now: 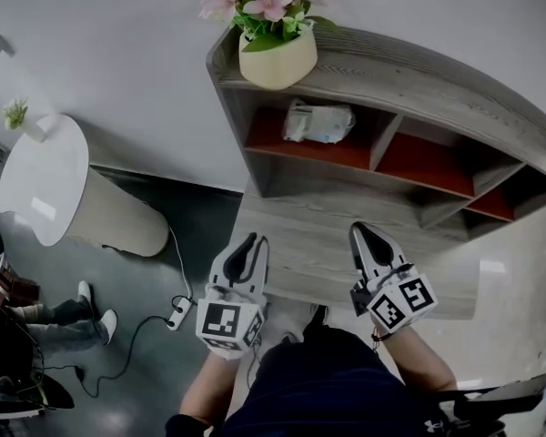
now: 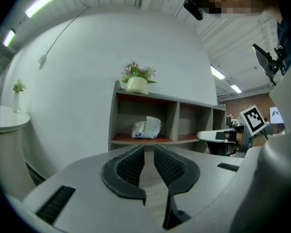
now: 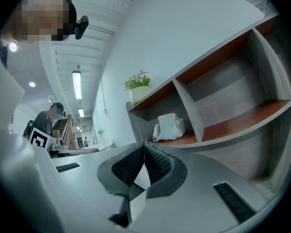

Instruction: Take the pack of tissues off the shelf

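Beside the shelf (image 1: 409, 66), head view alone shows a power strip (image 1: 179, 314).

A grey wood-grain shelf unit (image 1: 409, 71) stands against the white wall, and its open compartments have red-brown floors. On its top board, at the left end, sits a cream flowerpot (image 1: 278, 57) with pink flowers. The pack of tissues (image 1: 318, 122) lies on the floor of the leftmost compartment, about midway across. Below the compartments, a broader grey ledge (image 1: 300, 235) juts out on the near side.
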{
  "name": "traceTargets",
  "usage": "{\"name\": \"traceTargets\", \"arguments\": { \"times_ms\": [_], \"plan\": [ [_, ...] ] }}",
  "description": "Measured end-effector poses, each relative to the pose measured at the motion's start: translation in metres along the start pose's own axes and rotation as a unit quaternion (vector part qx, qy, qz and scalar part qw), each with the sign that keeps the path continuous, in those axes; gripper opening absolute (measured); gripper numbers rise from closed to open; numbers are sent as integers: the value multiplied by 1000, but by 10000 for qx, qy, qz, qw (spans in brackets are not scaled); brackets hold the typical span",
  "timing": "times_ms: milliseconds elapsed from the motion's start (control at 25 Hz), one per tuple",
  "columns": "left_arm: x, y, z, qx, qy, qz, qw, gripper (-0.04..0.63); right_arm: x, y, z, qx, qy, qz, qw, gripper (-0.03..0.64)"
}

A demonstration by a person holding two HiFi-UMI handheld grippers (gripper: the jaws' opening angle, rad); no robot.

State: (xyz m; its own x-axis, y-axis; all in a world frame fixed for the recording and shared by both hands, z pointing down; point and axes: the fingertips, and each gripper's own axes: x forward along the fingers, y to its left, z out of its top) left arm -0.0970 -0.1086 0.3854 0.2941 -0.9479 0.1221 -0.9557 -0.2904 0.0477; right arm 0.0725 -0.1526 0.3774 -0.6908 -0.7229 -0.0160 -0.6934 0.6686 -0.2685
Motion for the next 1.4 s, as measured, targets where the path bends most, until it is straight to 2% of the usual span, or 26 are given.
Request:
{"name": "traceTargets", "arguments": {
  "times_ms": [240, 440, 600, 720, 920, 1040, 1400],
  "plan": [
    [25, -4, 27, 196, -250, 48, 9995, 72, 13, -17, 15, -129, -86, 31, 9999, 12],
    [46, 4, 56, 662, -478, 66, 9966, 72, 25, -23, 28, -277, -209, 37, 9994, 12],
    [69, 15, 76, 1128, -540, -63, 9921, 72, 32, -28, 35, -322, -263, -89, 9991, 12],
    [89, 19, 84, 1659, -400, -214, 9851, 72, 35, -30, 37, -296, -303, -242, 9988, 12],
    [122, 16, 95, 2434, -263, -684, 9672, 74, 38, -28, 42, -287, -394, -498, 9976, 12],
    [141, 11, 96, 2666, -183, -1021, 9582, 78, 38, -29, 43, -284, -428, -657, 9965, 12],
    [198, 4, 87, 3094, 278, -1689, 9354, 200, 32, -33, 37, -244, -386, -1076, 9931, 12]
  ]
}}
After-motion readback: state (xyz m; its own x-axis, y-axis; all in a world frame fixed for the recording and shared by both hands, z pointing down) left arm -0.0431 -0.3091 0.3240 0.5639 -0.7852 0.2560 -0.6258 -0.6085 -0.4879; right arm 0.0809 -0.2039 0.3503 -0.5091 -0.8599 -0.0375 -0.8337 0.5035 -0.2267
